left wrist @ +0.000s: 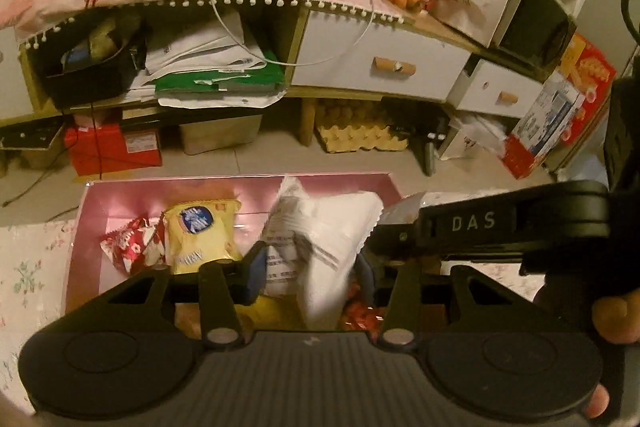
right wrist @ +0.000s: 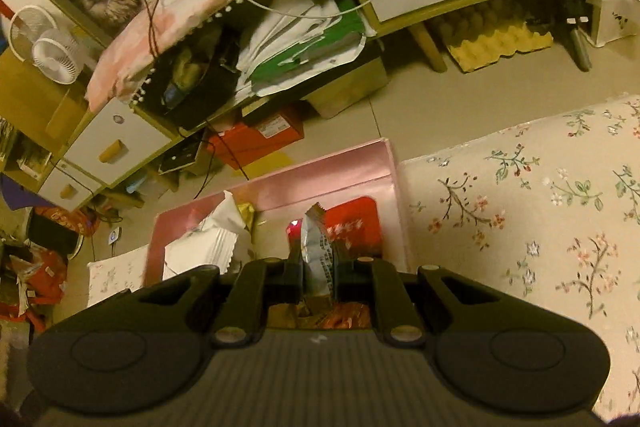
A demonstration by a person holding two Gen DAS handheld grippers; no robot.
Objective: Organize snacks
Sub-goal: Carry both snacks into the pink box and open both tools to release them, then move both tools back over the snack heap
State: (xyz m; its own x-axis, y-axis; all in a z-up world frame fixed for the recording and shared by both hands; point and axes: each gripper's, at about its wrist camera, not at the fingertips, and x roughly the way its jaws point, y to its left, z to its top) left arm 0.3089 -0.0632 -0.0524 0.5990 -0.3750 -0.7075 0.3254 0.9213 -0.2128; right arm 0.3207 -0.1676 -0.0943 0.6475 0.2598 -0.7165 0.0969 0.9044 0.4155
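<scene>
A pink box (left wrist: 96, 195) lies on the flowered bedspread and holds snack packs. My left gripper (left wrist: 310, 267) is over the box; a white snack bag (left wrist: 332, 239) stands between its fingers, blurred. The jaws are wide apart and I cannot tell whether they grip it. A yellow pack (left wrist: 200, 235) and a red-white pack (left wrist: 132, 247) lie in the box to the left. My right gripper (right wrist: 318, 275) is shut on a silver-grey snack pack (right wrist: 318, 259) above the box (right wrist: 328, 175), over a red pack (right wrist: 356, 223). The white bag (right wrist: 212, 243) shows to its left.
A low cabinet (left wrist: 384, 59) with white drawers and open shelves of papers stands across the floor. Red boxes (left wrist: 116, 147), an egg tray (left wrist: 360, 135) and cables lie beneath it. The flowered bedspread (right wrist: 520, 207) extends to the right of the box.
</scene>
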